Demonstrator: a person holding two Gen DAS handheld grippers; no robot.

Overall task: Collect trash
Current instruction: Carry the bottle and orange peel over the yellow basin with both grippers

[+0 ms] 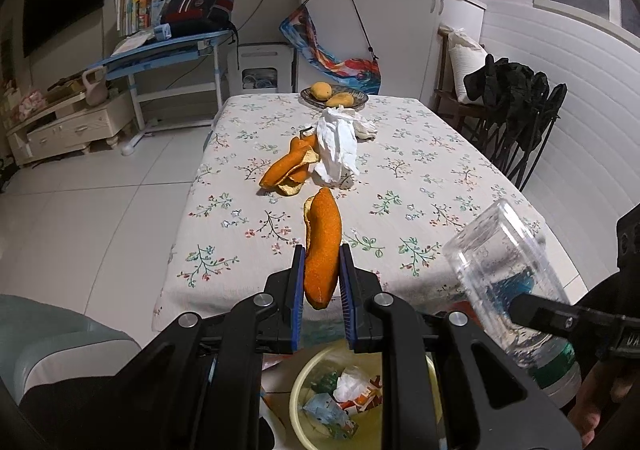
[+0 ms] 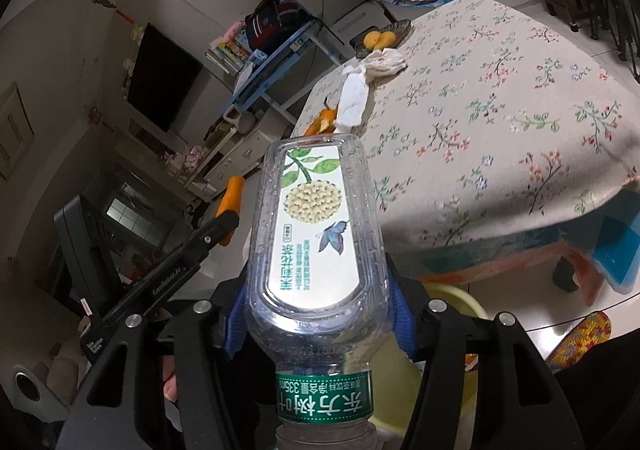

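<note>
So right up against my right gripper (image 2: pixel 316 326) is the empty plastic bottle (image 2: pixel 316 234), held upside down, cap end toward me, jaws spread fairly wide and pressing on both sides of its body. My left gripper (image 1: pixel 322 290) is nearly closed, pinching a long strip of orange peel (image 1: pixel 323 246) that sticks up between the blue pads.

Biggest thing around is the table (image 1: pixel 460 170) with the flowery cloth, ahead of both hands. Below me on the floor, just past the near table edge, sits the yellow bin (image 1: pixel 298 406), already holding some wrappers and tissue. Still out on the cloth: a crumpled white tissue (image 1: pixel 338 146), more peel pieces (image 1: pixel 286 170) touching it, and further back a plate with two fruits (image 1: pixel 334 95) that I'd guess isn't trash.

I reckon I'm at the drop-off step, both hands loaded. The peel hangs roughly above the bin, so next I'd line up over the opening and let go, peel first, bottle after, then head back for the tissue and peel pile.
</note>
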